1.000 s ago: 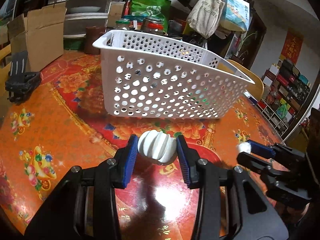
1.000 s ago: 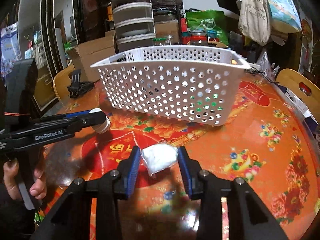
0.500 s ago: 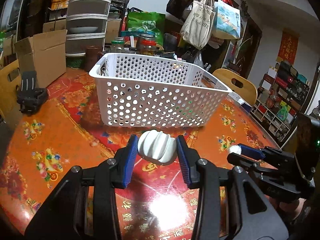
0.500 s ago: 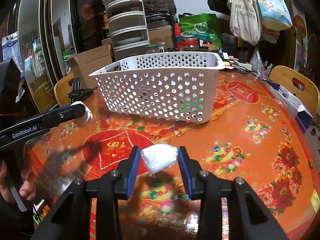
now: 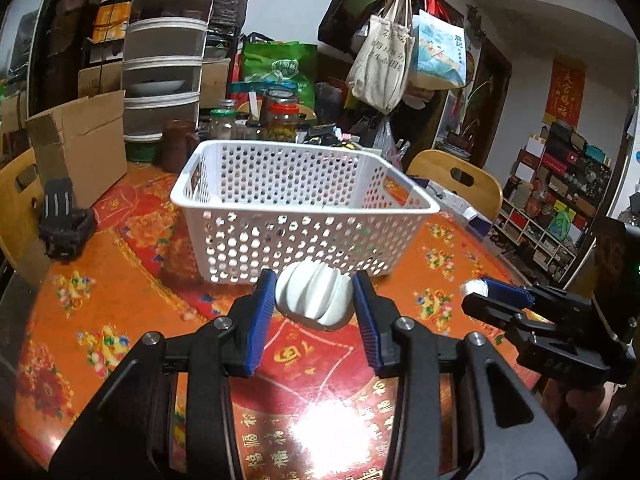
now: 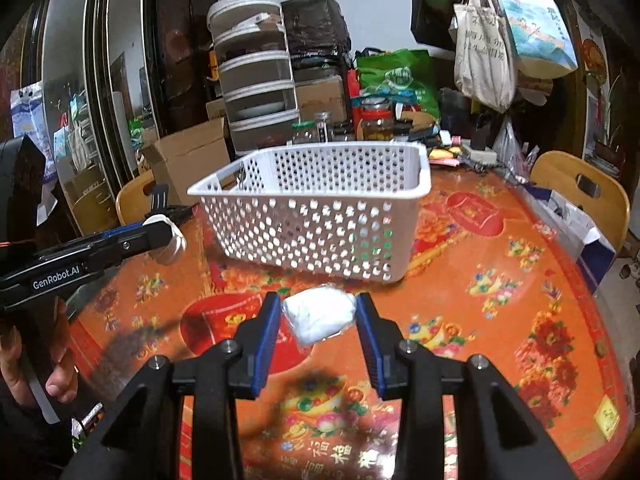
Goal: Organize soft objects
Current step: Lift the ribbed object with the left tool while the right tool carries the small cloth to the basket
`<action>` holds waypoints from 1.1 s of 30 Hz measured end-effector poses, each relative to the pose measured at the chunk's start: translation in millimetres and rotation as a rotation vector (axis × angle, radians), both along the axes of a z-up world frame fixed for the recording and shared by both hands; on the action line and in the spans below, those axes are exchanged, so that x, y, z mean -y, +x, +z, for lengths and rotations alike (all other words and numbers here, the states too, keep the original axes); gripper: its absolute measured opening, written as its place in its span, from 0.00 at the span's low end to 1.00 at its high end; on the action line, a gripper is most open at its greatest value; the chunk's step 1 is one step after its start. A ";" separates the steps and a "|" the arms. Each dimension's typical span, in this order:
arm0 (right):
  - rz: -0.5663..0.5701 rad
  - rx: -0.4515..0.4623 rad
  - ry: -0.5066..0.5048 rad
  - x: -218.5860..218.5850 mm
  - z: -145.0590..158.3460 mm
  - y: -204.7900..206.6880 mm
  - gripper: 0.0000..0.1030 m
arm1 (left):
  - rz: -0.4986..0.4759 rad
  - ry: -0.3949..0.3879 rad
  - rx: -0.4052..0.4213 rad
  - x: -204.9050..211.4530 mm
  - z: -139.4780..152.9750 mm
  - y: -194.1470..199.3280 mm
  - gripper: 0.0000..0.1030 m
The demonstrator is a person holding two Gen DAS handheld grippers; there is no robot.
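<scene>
My left gripper [image 5: 315,300] is shut on a white ridged soft toy [image 5: 314,300] and holds it above the table, in front of the white perforated basket [image 5: 304,204]. My right gripper [image 6: 318,314] is shut on a white wrapped soft bundle [image 6: 319,315], also held above the table before the basket [image 6: 320,204]. The right gripper shows at the right of the left wrist view [image 5: 476,290]. The left gripper shows at the left of the right wrist view [image 6: 170,238]. The basket looks empty inside.
The round table [image 5: 100,280] has a red and orange flowered cover. A black holder [image 5: 64,220] and a cardboard box [image 5: 80,140] stand at the left. Jars [image 5: 284,116] and stacked containers [image 5: 162,80] crowd the far edge. Wooden chairs [image 6: 580,188] stand around.
Both grippers have risen and pulled back from the basket with their objects still held. The basket now looks smaller and its open top shows.
</scene>
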State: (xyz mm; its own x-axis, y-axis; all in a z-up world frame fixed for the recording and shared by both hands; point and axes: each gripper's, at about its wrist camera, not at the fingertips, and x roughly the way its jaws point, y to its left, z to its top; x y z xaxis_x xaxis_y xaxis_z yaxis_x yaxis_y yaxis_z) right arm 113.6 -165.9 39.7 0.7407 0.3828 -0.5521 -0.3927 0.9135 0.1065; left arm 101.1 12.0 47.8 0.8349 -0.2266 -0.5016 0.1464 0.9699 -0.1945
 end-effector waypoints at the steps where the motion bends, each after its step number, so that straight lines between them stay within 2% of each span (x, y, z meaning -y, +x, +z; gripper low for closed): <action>1: 0.000 0.008 -0.001 0.6 4.8 -0.3 0.36 | 0.002 0.007 0.011 0.9 5.1 -1.6 0.36; 10: 0.001 0.084 -0.029 1.6 50.9 6.4 0.36 | -0.001 0.025 0.061 -4.5 54.1 -2.0 0.36; 18: 0.024 0.091 -0.040 -4.3 83.1 28.8 0.36 | -0.005 0.038 0.043 -10.3 90.5 20.8 0.36; 25: 0.026 0.091 -0.067 -19.2 98.1 53.6 0.37 | -0.031 0.041 -0.003 0.8 100.5 59.0 0.36; 33: -0.016 0.051 -0.089 -29.6 100.2 108.7 0.37 | -0.019 0.053 -0.091 5.1 102.1 130.4 0.36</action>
